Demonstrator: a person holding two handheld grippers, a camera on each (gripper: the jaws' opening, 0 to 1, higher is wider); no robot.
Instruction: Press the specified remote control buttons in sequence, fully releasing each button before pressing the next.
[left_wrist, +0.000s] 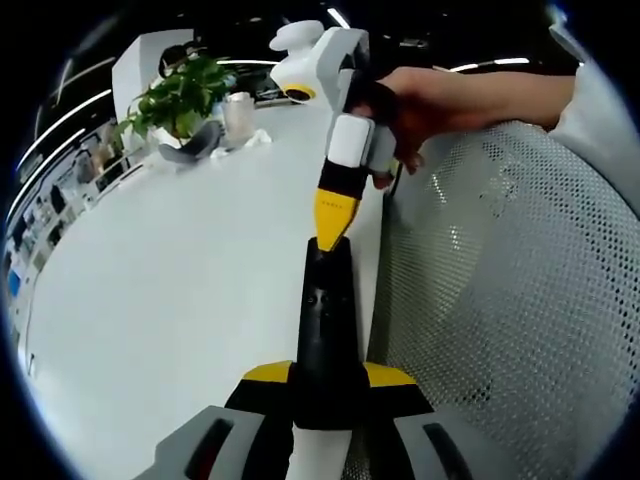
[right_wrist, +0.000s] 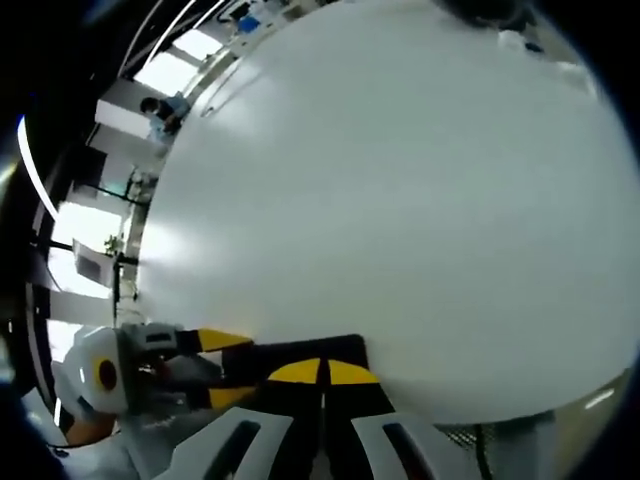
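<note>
A black remote control (left_wrist: 326, 310) lies lengthwise between my left gripper's (left_wrist: 328, 376) yellow-tipped jaws, which are shut on its lower half above the white table (left_wrist: 170, 290). My right gripper (left_wrist: 335, 222), held by a hand (left_wrist: 440, 100), comes down from the top with its yellow tip touching the remote's far end. In the right gripper view its jaws (right_wrist: 323, 372) are shut together with nothing between them, pressed onto the remote (right_wrist: 300, 352). There the left gripper (right_wrist: 228, 368) reaches in from the left, holding the remote's end.
A potted green plant (left_wrist: 180, 95) and a pale cup (left_wrist: 238, 115) stand at the far end of the table. A grey mesh chair back (left_wrist: 500, 300) is close on the right, beside the table's edge. The wide white tabletop (right_wrist: 400, 200) stretches beyond the remote.
</note>
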